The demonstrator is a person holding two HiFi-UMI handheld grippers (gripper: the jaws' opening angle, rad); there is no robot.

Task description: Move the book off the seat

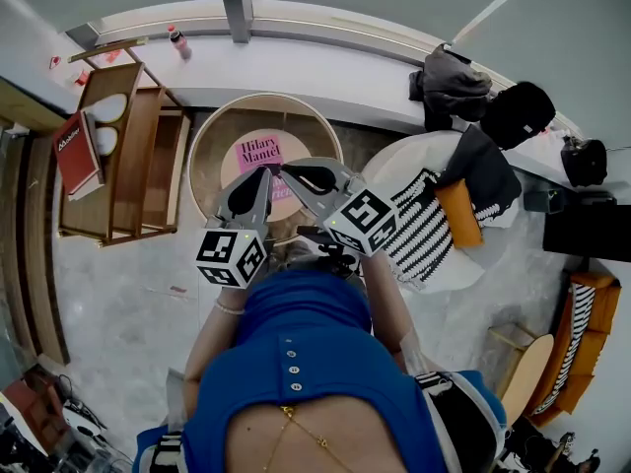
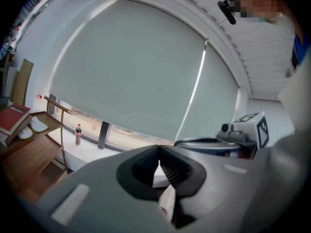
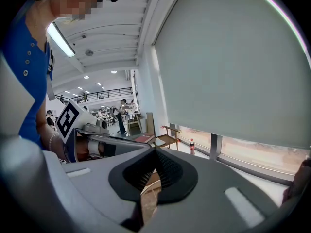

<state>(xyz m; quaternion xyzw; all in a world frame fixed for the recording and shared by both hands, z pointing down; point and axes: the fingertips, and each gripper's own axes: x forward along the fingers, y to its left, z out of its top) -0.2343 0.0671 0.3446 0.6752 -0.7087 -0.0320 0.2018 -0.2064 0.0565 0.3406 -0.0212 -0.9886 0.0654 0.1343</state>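
A red book (image 1: pixel 77 153) lies at the left edge of a wooden chair (image 1: pixel 138 161), far left in the head view; in the left gripper view the red book (image 2: pixel 13 118) rests on the wooden seat (image 2: pixel 29 154). A pink book (image 1: pixel 258 153) lies on a round wooden table (image 1: pixel 212 131). Both grippers are held side by side above that table, well away from the red book. My left gripper (image 1: pixel 261 175) (image 2: pixel 158 152) is shut with nothing in it. My right gripper (image 1: pixel 288 173) (image 3: pixel 154 154) is shut and empty too.
Two white pads (image 1: pixel 106 124) lie on the chair beside the red book. A bottle (image 1: pixel 178 41) stands on the window ledge (image 1: pixel 296 62). To the right is a white armchair (image 1: pixel 394 170) with a striped throw (image 1: pixel 424 230), an orange cushion (image 1: pixel 459 213) and dark bags (image 1: pixel 454 82).
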